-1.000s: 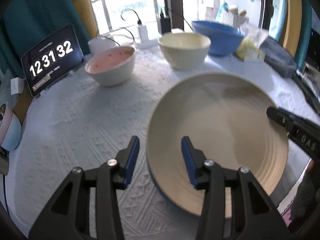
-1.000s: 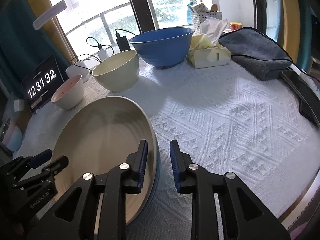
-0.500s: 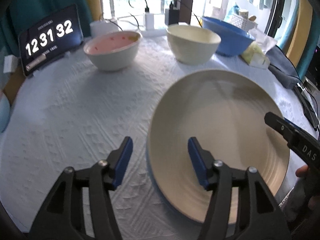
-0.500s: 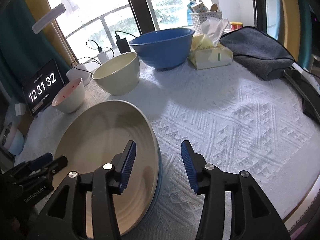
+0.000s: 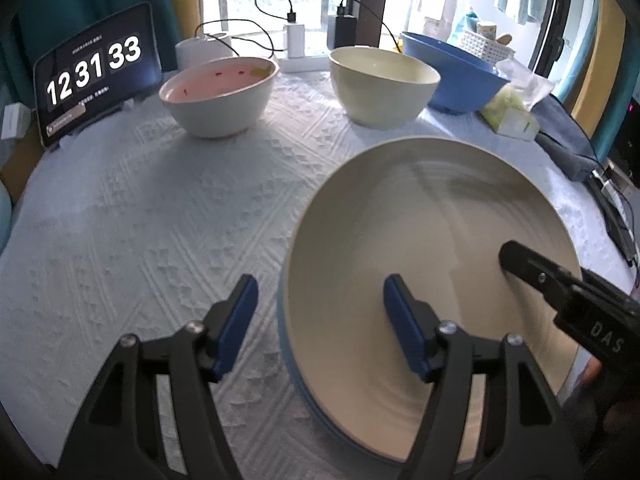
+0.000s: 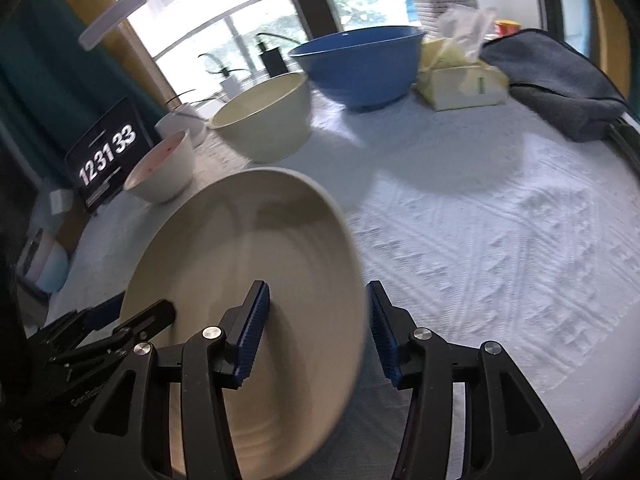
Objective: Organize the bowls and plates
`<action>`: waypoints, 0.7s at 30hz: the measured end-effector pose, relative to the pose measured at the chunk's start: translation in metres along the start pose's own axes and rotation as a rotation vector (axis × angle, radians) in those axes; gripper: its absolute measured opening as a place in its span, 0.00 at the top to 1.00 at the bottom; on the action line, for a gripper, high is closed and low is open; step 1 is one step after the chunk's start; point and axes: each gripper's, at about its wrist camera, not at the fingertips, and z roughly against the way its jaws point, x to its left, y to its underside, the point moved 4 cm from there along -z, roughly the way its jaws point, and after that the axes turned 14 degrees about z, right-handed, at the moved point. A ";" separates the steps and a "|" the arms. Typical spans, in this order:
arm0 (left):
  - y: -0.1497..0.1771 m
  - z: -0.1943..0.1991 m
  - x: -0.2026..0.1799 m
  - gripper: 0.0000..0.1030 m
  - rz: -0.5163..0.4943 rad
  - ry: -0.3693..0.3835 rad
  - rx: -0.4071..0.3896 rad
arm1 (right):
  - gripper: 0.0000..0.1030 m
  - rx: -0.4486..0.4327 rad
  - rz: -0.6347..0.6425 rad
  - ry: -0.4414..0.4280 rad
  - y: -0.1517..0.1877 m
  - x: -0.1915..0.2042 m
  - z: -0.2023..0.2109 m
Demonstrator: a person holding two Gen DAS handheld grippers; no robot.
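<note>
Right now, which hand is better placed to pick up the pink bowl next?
Left. The pink bowl sits on the left hand's side of the plate, across bare tablecloth from the open left tongs. The right tongs would probably have to reach over the plate.

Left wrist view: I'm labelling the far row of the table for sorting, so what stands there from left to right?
Clock tablet → pink-lined bowl → cream bowl → blue bowl → tissue pack.
</note>
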 end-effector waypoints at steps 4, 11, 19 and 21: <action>0.005 0.002 -0.006 0.40 -0.022 0.041 0.011 | 0.48 -0.006 -0.009 -0.008 0.000 -0.001 0.000; 0.004 0.003 -0.004 0.43 -0.018 0.052 0.014 | 0.48 -0.009 -0.037 0.002 0.003 -0.002 0.001; 0.005 0.005 0.002 0.46 -0.008 0.063 0.022 | 0.48 0.004 -0.042 0.020 0.001 0.002 0.002; 0.004 0.006 0.005 0.47 -0.005 0.068 0.026 | 0.48 0.006 -0.036 0.027 0.000 0.003 0.002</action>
